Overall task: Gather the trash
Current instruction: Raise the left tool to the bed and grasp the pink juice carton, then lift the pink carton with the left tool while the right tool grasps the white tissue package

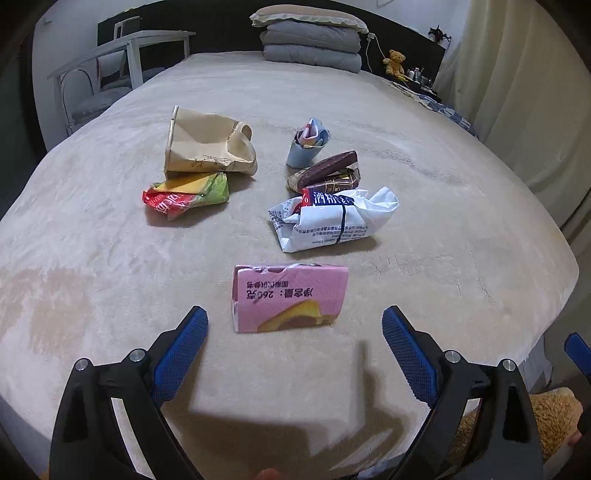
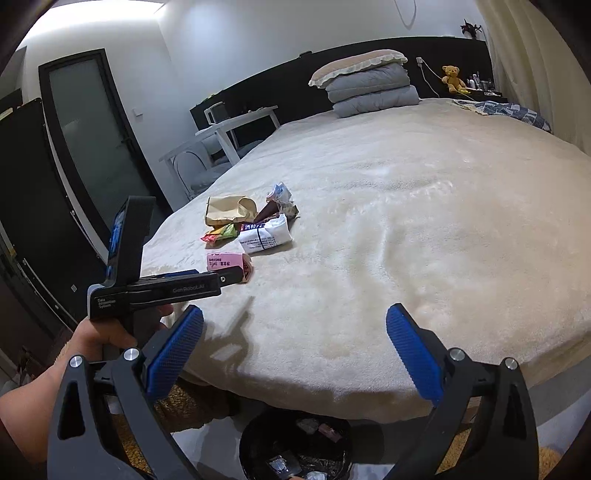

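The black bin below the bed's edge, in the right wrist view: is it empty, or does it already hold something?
Not empty. The bin already holds several scraps of wrapper lying against its dark liner.

A wide bed [image 2: 424, 229] covered by a cream fleece blanket fills most of both views. At its head, against a dark headboard [image 2: 280, 77], sits a stack of folded grey quilts [image 1: 312, 46] with a beige frilled pillow [image 1: 308, 16] on top. To the right of the stack, a small brown teddy bear [image 1: 394, 61] sits on a bedside shelf beside a few small bottles, too small to tell apart. A white charger cable [image 2: 428, 72] hangs on the wall near the bear. A blue patterned cloth [image 2: 511, 110] lies at the bed's far right corner. Left of the bed stand a white table [image 2: 236, 125] and a chair [image 1: 92, 96] with a grey cushion. A dark-framed frosted glass door [image 2: 92, 129] stands on the left wall. Pale curtains [image 1: 524, 92] hang on the right.
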The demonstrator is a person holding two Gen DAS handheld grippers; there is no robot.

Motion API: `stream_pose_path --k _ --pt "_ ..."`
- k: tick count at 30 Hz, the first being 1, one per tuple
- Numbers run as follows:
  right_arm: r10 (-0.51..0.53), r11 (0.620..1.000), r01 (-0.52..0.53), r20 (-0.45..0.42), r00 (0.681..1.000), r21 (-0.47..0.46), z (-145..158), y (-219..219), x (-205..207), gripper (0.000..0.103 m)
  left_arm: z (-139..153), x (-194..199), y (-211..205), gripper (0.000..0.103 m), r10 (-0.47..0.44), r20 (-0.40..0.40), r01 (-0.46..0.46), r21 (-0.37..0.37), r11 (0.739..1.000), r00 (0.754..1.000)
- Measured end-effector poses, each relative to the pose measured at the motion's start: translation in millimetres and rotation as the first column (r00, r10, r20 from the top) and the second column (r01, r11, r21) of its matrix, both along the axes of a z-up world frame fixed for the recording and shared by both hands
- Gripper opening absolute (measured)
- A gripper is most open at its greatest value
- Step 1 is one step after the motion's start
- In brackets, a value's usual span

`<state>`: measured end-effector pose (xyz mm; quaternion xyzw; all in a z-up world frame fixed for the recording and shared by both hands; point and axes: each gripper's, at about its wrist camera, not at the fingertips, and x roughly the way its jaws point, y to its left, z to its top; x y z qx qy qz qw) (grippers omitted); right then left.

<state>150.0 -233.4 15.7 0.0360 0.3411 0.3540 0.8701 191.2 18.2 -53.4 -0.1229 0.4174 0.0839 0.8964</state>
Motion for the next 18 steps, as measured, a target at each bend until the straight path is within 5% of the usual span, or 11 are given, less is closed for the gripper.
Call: stream_pose_path --k 3,8,18 --pt "0.002 1.000 -0.002 -0.015 1.000 0.008 -2 -1 5 0.098 -2 8 -1 0.091 0.026 -0.010 -0.026 0.043 0.999 1.000" --pt "0.004 1.000 -0.004 0.001 1.000 -0.011 -3 1 10 0.098 -7 18 4 0.062 0.064 -0.033 -0.061 0.085 0.994 0.997" --pt "0.003 1.000 -0.003 -0.009 1.000 -0.017 -7 3 19 0.098 0 7 5 0.061 0.053 -0.002 -0.053 0.088 0.995 0.999"
